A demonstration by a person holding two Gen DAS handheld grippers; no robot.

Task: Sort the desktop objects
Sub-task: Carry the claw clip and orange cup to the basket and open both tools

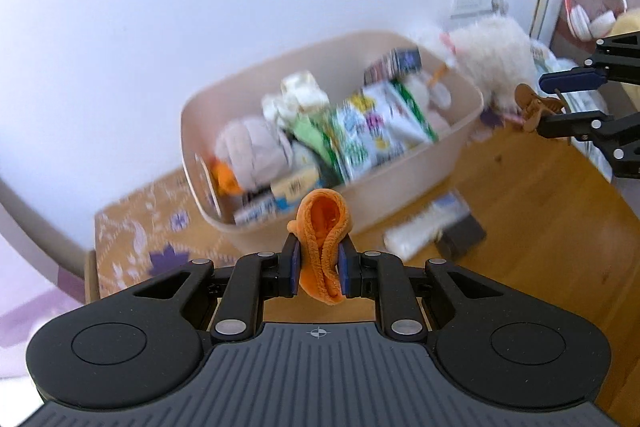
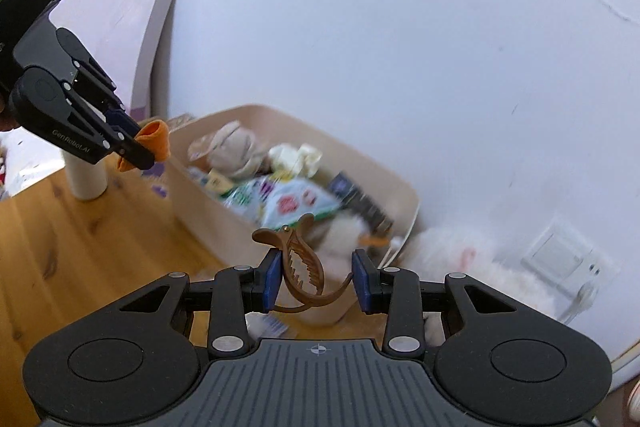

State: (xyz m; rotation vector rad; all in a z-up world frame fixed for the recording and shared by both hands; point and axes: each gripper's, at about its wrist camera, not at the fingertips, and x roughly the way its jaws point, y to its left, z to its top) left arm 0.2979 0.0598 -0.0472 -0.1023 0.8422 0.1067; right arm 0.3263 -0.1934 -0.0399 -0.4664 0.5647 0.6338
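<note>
Both views are bright, lit by soft, cool daylight that gives the white wall (image 2: 400, 47) a bluish-lavender cast. Shadows are faint and diffuse; no hard glare shows, only a mild sheen on the wooden tabletop (image 1: 520, 211). Motion blur smears the background: the beige bin (image 1: 400, 183) and its contents, the white plush toy (image 1: 492, 59) and the wall socket (image 2: 560, 259) are all streaked and soft. Close up, the left tool (image 1: 319, 269) with its orange cloth (image 1: 322, 239) and the right tool (image 2: 316, 281) with its brown hair claw (image 2: 302, 267) stay sharp. Fisheye distortion bends straight edges near the frame borders, and the corners darken to black.
</note>
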